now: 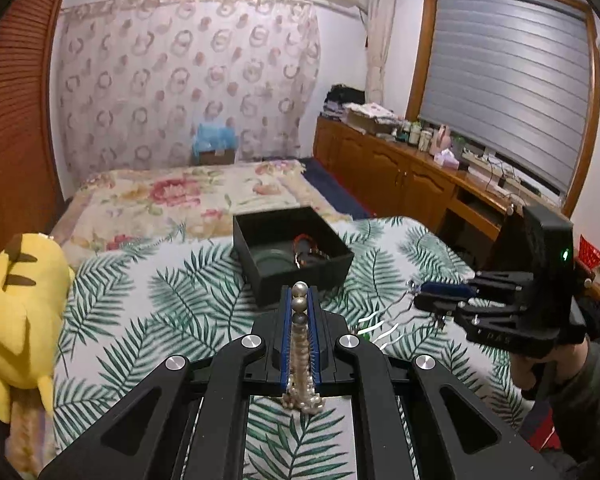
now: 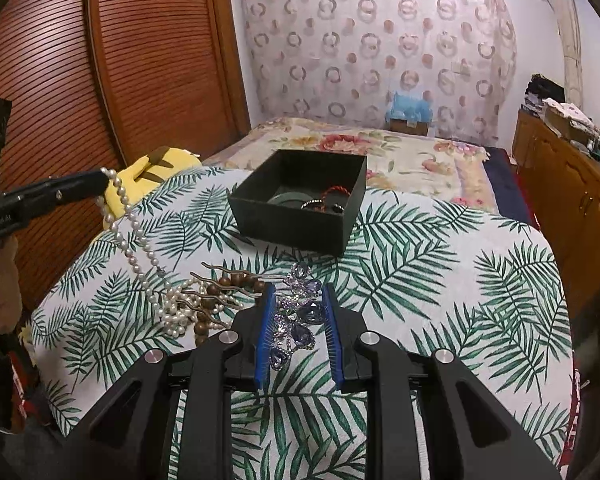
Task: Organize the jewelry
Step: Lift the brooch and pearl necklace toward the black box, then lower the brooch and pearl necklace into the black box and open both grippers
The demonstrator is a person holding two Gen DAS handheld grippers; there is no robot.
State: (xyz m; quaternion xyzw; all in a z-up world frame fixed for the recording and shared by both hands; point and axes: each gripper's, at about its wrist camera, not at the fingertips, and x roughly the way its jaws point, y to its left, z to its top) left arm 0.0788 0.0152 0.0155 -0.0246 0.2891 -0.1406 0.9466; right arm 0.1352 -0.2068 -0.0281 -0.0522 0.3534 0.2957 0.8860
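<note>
My left gripper (image 1: 299, 294) is shut on a pearl necklace (image 1: 300, 356), lifted above the leaf-print bedcover; in the right wrist view the left gripper (image 2: 100, 179) holds the strand (image 2: 134, 236), which trails down to a pile on the cover. My right gripper (image 2: 298, 300) has its jaws apart around a purple crystal hair comb (image 2: 298, 320), whose metal prongs point left. A black open box (image 1: 292, 254) (image 2: 300, 198) stands beyond, holding a green bangle, a red cord bracelet and rings. The right gripper (image 1: 416, 294) shows at right in the left view.
Brown wooden beads (image 2: 212, 300) lie beside the pearl pile. A yellow plush toy (image 1: 20, 320) lies at the bed's left edge. A floral quilt (image 1: 188, 196) covers the bed beyond. A wooden cabinet (image 1: 400, 176) with clutter runs along the right wall.
</note>
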